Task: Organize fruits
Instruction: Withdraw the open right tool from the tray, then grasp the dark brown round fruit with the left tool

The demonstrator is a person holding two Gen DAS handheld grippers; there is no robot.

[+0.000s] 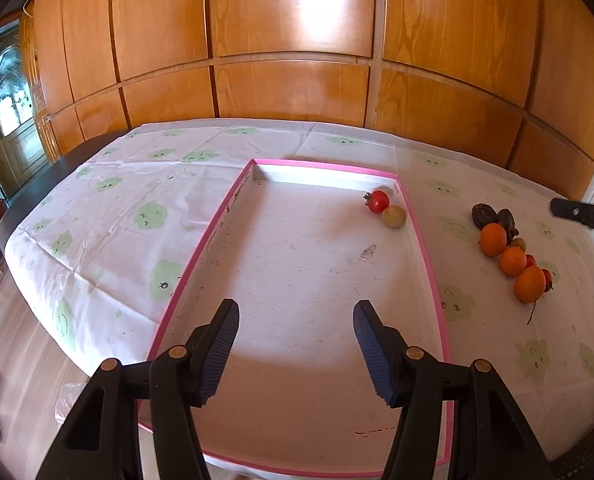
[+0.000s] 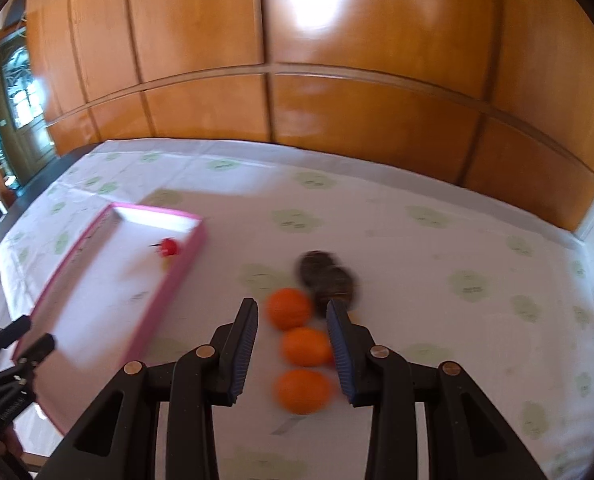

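left tool [image 1: 295, 354] apart, empty | right tool [image 2: 291, 354] apart, empty | yellow-green fruit [image 1: 393, 216] clear only in left view

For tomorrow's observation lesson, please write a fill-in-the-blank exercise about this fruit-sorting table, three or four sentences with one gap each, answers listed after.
1. The tray on the table has a rim coloured ____.
2. Inside the tray, a pale yellowish fruit lies beside a ____ tomato.
3. On the tablecloth outside the tray, the number of orange fruits in a row is ____.
4. The left gripper, empty, hovers over the ____.

Answers: pink; red; three; tray
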